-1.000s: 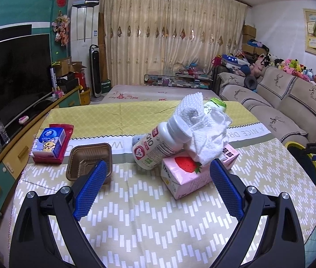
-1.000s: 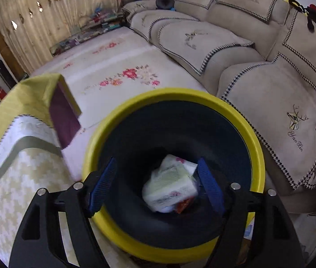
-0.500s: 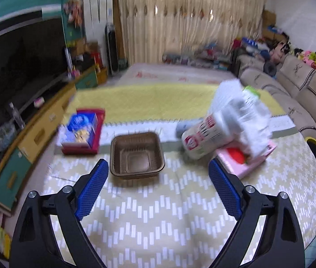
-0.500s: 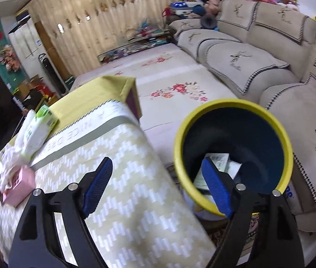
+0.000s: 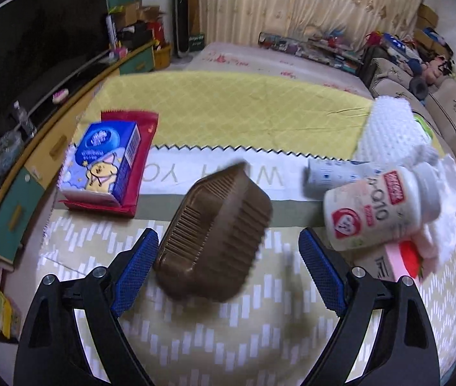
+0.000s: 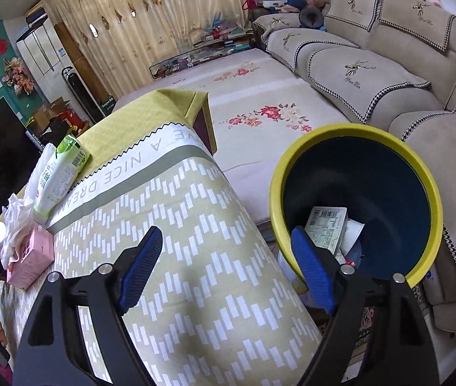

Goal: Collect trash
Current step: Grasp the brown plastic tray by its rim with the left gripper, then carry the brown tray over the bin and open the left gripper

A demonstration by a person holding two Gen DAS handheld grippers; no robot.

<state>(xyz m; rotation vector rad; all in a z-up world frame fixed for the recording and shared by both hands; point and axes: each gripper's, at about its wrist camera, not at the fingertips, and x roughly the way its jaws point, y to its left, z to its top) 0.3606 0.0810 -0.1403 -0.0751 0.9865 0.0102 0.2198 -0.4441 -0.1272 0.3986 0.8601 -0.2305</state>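
Brown tray (image 5: 211, 234) (tipped, blurred) sits between left gripper's (image 5: 228, 270) spread fingers.

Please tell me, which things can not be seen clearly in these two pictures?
- Brown tray, left wrist view: motion blur; whether the left gripper touches it is unclear.
- Pink carton, left wrist view: mostly hidden by the white bottle and tissue.
- Bin, right wrist view: contents partly hidden by the right gripper finger.

Brown ribbed plastic tray (image 5: 212, 236) tipped up on patterned tablecloth (image 5: 195, 337), blurred
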